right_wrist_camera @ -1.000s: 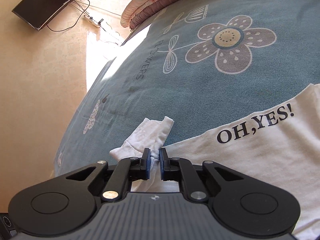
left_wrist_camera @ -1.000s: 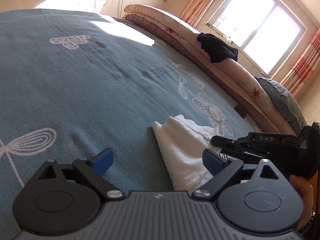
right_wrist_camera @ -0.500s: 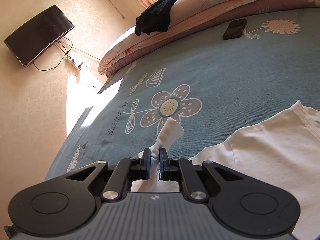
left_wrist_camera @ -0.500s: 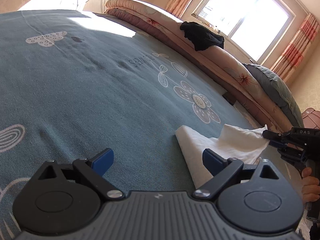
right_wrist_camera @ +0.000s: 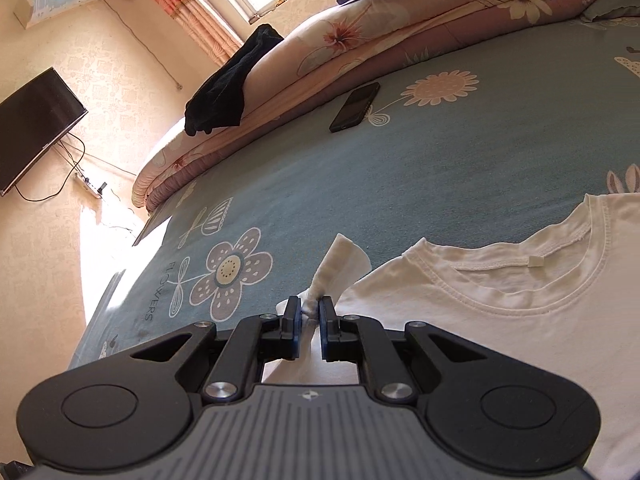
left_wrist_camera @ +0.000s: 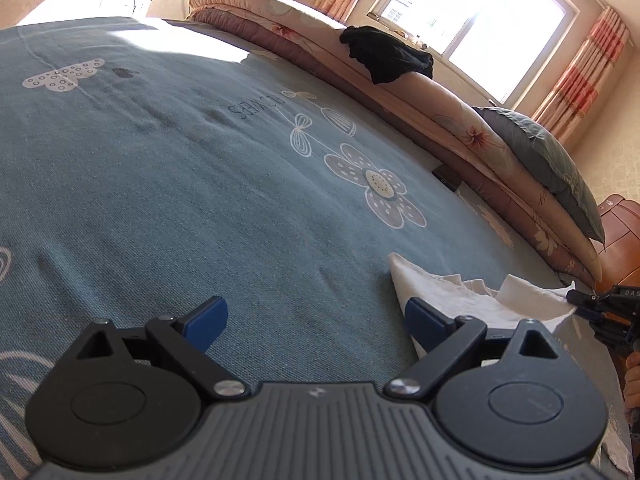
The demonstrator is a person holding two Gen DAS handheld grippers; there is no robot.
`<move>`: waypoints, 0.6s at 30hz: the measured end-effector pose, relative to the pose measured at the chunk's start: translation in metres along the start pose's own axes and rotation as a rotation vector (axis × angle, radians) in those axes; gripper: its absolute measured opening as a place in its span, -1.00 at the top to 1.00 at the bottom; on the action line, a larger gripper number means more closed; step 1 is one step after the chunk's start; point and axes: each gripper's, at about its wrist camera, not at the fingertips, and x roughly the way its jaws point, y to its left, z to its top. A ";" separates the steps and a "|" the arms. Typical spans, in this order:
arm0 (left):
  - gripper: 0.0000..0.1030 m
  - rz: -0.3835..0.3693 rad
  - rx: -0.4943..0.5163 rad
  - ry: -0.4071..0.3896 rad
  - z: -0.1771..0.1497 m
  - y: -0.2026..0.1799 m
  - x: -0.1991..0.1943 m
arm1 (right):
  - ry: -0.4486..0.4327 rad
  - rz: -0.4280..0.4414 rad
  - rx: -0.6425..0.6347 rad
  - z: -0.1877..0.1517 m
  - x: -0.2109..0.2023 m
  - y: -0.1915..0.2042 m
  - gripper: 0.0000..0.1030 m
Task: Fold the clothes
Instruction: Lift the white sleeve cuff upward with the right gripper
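T-shirt: a white T-shirt [right_wrist_camera: 500, 320] lies on the bed [right_wrist_camera: 400, 176], collar side up; its lower part is cut off by the picture edge and hidden behind the right tongs' body.
Sleeve: one sleeve [right_wrist_camera: 340, 264] is lifted off the bed and bunched, its free end sticking up past the pads.
Right tongs: the right tongs [right_wrist_camera: 308, 310] stand narrow, pinching the sleeve between the blue pads; in the left view they show only at the far right edge, partly cut off, gripping a corner of white cloth.
Left tongs: the left tongs [left_wrist_camera: 316, 320] stand wide with nothing between them, over bare bedsheet, the shirt's edge [left_wrist_camera: 440, 296] just beside the right-hand pad.
Hand: a bit of the hand [left_wrist_camera: 631, 380] holding the right tongs shows at the frame edge.
Around: a phone [right_wrist_camera: 355, 106] lies on the bed well apart from the shirt; a black garment [right_wrist_camera: 224, 92] hangs over rolled quilts [right_wrist_camera: 360, 44]; the window is washed out by glare.
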 end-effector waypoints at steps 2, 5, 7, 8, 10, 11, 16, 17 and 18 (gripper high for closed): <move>-0.85 0.003 0.006 0.003 -0.001 -0.002 0.001 | -0.016 -0.022 0.016 0.004 -0.007 -0.011 0.79; -0.85 0.006 0.013 0.008 -0.001 -0.005 0.003 | -0.038 -0.048 0.039 0.008 -0.018 -0.026 0.79; -0.85 0.006 0.015 0.010 -0.001 -0.006 0.004 | -0.054 -0.059 0.057 0.010 -0.026 -0.037 0.79; -0.85 0.005 0.015 0.011 -0.001 -0.006 0.004 | -0.063 -0.065 0.066 0.011 -0.030 -0.042 0.78; -0.85 0.003 0.015 0.012 -0.001 -0.008 0.005 | -0.077 -0.080 0.077 0.013 -0.037 -0.050 0.79; -0.85 0.002 0.016 0.013 -0.002 -0.009 0.006 | -0.082 -0.089 0.084 0.013 -0.040 -0.054 0.79; -0.85 0.000 0.027 0.018 -0.003 -0.012 0.007 | -0.108 -0.122 0.107 0.015 -0.054 -0.072 0.79; -0.85 0.000 0.028 0.020 -0.003 -0.013 0.008 | -0.114 -0.129 0.111 0.015 -0.057 -0.075 0.78; -0.85 0.000 0.029 0.021 -0.003 -0.013 0.008 | -0.120 -0.134 0.116 0.015 -0.059 -0.077 0.78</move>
